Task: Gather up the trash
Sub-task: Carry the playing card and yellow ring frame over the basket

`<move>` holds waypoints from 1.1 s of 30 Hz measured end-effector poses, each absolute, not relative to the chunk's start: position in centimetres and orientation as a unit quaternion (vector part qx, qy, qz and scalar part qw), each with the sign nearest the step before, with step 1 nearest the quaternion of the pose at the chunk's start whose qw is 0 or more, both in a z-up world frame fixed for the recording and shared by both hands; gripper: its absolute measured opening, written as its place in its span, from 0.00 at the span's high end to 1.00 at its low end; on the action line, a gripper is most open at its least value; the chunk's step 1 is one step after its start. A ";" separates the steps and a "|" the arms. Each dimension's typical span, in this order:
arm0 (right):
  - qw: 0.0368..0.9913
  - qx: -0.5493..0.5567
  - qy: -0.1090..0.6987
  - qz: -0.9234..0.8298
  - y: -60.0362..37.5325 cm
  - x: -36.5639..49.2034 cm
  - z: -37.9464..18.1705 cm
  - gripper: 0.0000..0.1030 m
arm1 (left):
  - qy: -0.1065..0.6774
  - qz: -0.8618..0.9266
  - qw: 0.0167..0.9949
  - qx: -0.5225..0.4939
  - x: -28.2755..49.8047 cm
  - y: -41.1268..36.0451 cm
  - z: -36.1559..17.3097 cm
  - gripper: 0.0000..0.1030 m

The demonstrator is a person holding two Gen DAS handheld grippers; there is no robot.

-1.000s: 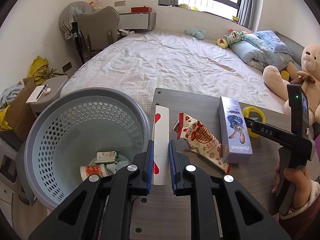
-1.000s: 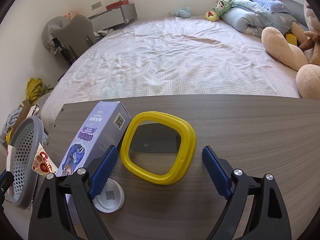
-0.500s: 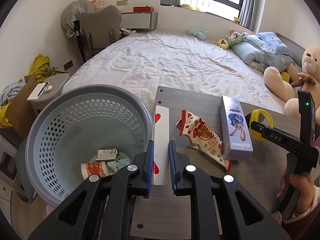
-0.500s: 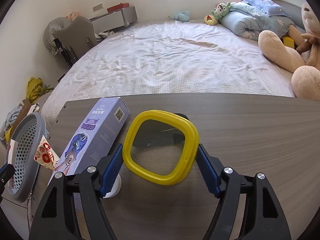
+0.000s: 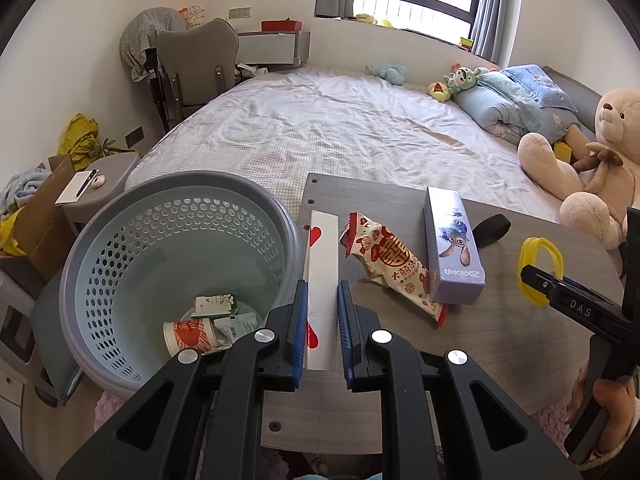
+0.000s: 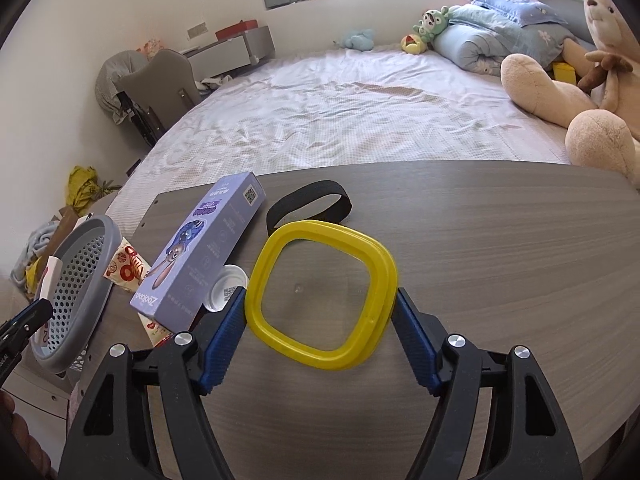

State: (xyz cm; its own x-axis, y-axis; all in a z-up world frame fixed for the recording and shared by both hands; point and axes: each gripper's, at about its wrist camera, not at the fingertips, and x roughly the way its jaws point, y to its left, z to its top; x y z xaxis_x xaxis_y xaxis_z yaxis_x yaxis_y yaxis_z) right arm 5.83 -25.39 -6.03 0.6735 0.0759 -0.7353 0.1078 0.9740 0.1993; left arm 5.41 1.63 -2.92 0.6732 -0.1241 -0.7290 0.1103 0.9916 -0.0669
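Left tongs clamp white heart-printed carton, right tongs pinch yellow square plastic ring: carry carton toward 10 o'clock over grey perforated basket, release only past its rim.

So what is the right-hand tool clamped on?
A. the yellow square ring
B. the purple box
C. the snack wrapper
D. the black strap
A: the right tool has its blue pads pressed against both sides of the yellow square ring.
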 end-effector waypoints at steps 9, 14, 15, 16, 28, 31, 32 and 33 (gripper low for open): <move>0.918 0.104 0.381 0.017 -23.4 2.7 -3.6 0.32 | 0.381 -0.062 0.922 -0.012 3.4 2.3 -1.7 0.86; 0.923 0.099 0.370 0.039 -21.4 1.5 -2.5 0.32 | 0.375 -0.056 0.925 -0.017 2.5 3.4 -1.4 0.86; 0.923 0.097 0.369 0.044 -20.9 1.3 -2.3 0.32 | 0.374 -0.054 0.926 -0.017 2.3 3.7 -1.3 0.86; 0.924 0.095 0.367 0.050 -20.4 1.1 -2.1 0.32 | 0.372 -0.053 0.926 -0.018 2.2 3.9 -1.2 0.86; 0.922 0.069 0.365 0.111 -14.6 1.1 -0.8 0.32 | 0.361 -0.026 0.931 -0.040 1.6 8.0 -0.8 0.86; 0.921 0.062 0.366 0.121 -13.2 1.6 -0.7 0.32 | 0.362 -0.018 0.931 -0.046 1.7 9.3 -1.0 0.86; 0.920 0.060 0.367 0.124 -12.8 1.7 -0.7 0.32 | 0.362 -0.014 0.931 -0.049 1.7 9.8 -1.1 0.86; 0.920 0.058 0.367 0.128 -12.4 2.0 -0.6 0.32 | 0.363 -0.012 0.930 -0.052 1.9 10.2 -1.1 0.86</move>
